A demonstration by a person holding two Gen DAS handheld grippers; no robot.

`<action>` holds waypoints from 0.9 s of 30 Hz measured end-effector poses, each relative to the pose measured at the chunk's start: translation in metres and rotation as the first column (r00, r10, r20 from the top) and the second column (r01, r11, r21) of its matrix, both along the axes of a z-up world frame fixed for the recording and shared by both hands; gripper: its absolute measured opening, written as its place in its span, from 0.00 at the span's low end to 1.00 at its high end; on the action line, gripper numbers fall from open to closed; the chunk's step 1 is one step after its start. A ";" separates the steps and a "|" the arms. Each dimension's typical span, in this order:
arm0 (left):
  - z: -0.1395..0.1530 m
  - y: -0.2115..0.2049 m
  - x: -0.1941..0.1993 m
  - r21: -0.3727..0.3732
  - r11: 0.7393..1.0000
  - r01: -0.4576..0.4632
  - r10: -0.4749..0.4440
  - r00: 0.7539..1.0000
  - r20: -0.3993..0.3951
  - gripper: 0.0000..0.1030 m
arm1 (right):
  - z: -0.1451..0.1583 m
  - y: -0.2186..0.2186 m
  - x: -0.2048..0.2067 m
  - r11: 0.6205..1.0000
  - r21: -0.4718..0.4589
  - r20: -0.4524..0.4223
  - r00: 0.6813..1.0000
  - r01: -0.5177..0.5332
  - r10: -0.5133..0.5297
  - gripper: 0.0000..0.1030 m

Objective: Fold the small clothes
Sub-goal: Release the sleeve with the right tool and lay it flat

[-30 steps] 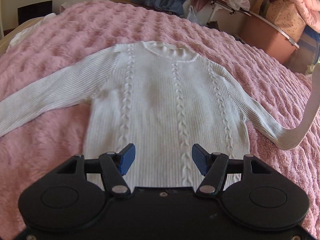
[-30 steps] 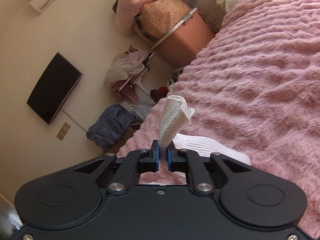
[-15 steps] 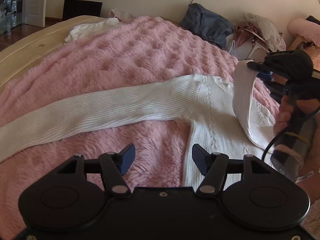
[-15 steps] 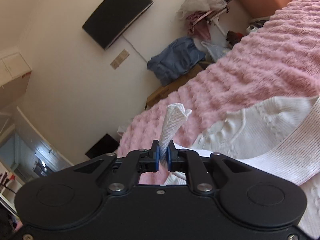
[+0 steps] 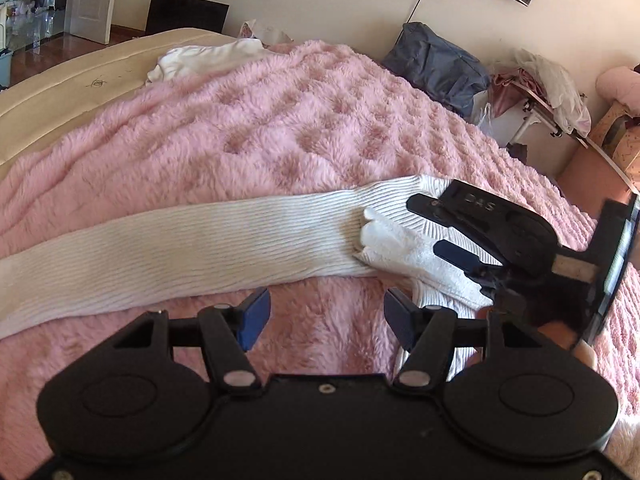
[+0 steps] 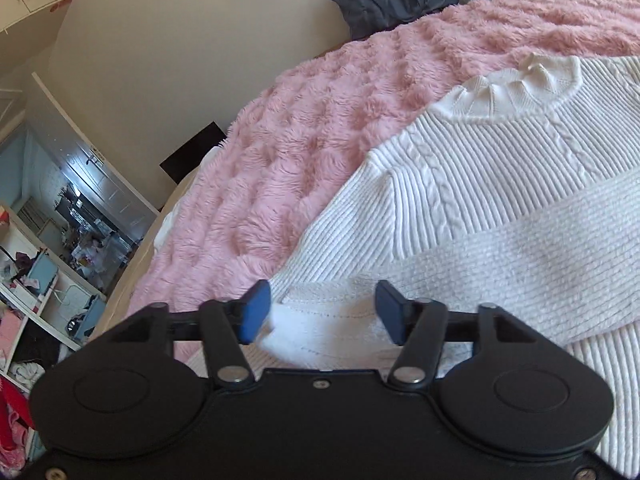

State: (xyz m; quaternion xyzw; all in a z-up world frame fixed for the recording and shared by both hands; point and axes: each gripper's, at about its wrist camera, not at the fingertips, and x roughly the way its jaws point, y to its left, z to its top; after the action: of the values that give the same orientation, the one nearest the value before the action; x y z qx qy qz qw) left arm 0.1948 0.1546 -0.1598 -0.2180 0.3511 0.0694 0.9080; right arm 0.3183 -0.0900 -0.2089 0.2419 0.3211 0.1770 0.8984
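Currently the white ribbed cable-knit sweater (image 6: 500, 184) lies flat, front up, on the fluffy pink bed blanket (image 5: 280, 128). Its right sleeve (image 6: 520, 248) is laid across the chest; the cuff (image 5: 404, 248) sits between the right gripper's (image 6: 322, 312) spread fingers, not pinched, apparently just released. The other sleeve (image 5: 180, 248) is unfolded, long axis running leftward from the shoulder across the left wrist view, cuff end out of frame at the left edge. The left gripper (image 5: 324, 314) hovers over blanket just short of that sleeve, fingers spread, holding nothing, and is the nearer one to it. Next move, my read: left gripper travels left along the sleeve, pinches near the cuff, carries it rightward over the body. Risk: ribbed knit stretches and drags the shoulder along.
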 end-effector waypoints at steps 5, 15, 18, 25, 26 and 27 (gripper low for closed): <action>-0.006 -0.003 0.051 -0.066 0.995 0.077 -0.072 0.994 0.083 0.64 | 0.035 -0.052 -0.028 1.000 -0.025 0.121 0.993 0.005 -0.002 0.63; -0.045 -0.010 0.133 -0.107 0.988 0.110 -0.114 0.993 -0.028 0.55 | 0.045 -0.160 -0.053 0.953 -0.240 0.179 0.974 0.182 -0.141 0.64; -0.048 -0.016 0.142 -0.102 0.986 0.134 -0.137 0.990 -0.023 0.50 | 0.038 -0.173 -0.056 0.940 -0.270 0.193 0.968 0.208 -0.159 0.64; -0.041 -0.033 0.152 -0.072 0.976 0.207 -0.205 0.978 0.028 0.00 | 0.021 -0.180 -0.051 0.858 -0.434 0.235 0.954 0.274 -0.186 0.64; -0.036 -0.033 0.150 -0.067 0.976 0.209 -0.205 0.977 0.058 0.00 | 0.021 -0.181 -0.050 0.858 -0.438 0.232 0.956 0.268 -0.180 0.64; -0.031 -0.032 0.148 -0.074 0.974 0.213 -0.206 0.974 0.090 0.00 | 0.020 -0.181 -0.048 0.859 -0.441 0.228 0.958 0.261 -0.173 0.64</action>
State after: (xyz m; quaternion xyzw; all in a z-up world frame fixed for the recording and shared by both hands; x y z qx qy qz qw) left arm 0.3431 0.1226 -0.1905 -0.2197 0.3371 -0.0505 0.9141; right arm 0.2705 -0.2712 -0.1893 0.0367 0.2419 0.0132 0.9695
